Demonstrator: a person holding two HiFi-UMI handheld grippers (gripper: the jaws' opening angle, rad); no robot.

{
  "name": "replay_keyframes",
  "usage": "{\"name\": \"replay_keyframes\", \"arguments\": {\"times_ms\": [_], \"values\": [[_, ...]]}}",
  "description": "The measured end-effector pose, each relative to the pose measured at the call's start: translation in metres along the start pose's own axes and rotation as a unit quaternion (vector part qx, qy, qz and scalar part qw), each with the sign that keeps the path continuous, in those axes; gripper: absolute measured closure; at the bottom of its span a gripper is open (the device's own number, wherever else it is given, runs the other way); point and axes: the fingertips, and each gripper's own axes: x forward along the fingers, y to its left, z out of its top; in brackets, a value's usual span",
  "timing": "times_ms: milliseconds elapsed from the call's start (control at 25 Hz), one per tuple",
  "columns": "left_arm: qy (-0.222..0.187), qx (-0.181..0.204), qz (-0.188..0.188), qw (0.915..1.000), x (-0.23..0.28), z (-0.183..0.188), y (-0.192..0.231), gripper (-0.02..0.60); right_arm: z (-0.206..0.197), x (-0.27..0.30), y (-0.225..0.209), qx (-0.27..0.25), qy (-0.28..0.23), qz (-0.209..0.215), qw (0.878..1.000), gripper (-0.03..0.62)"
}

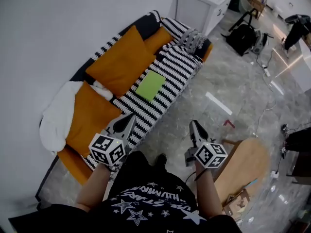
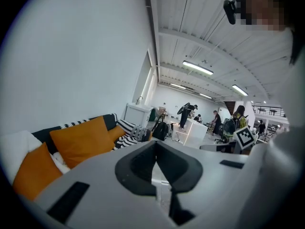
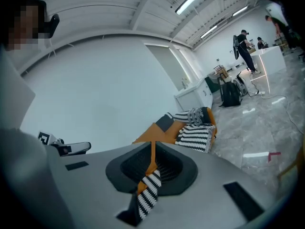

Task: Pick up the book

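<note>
The green book [image 1: 150, 85] lies flat on the striped sofa [image 1: 181, 64], beside an orange cushion [image 1: 116, 57] and well apart from both tongs. If you arrive like this, you will likely push the book away or slide over it. Your left tongs [image 1: 129, 118] and right tongs [image 1: 195, 125] are both pressed together and hold nothing.

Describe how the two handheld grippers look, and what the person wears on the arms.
The left gripper and the right gripper each have a light grey body with a black recess round the jaws. Each carries a white cube with black square markers on its faces. The person wears a black top printed with white stars and lettering. Its sleeves leave the forearms uncovered.
</note>
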Motion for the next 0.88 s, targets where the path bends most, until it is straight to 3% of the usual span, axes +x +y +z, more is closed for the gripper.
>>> {"name": "replay_keyframes", "arguments": {"times_ms": [240, 520, 880], "values": [[0.013, -0.008, 0.006, 0.9999, 0.017, -0.007, 0.014, 0.577, -0.005, 0.029, -0.006, 0.005, 0.026, 0.008, 1.000, 0.556], [0.020, -0.031, 0.001, 0.9993, 0.062, -0.001, 0.062, 0.577, 0.008, 0.072, -0.014, 0.000, 0.047, -0.005, 0.999, 0.556], [0.036, -0.035, 0.004, 0.9987, 0.114, 0.015, 0.132, 0.577, 0.028, 0.177, -0.018, 0.024, 0.066, 0.005, 0.998, 0.556]]}}
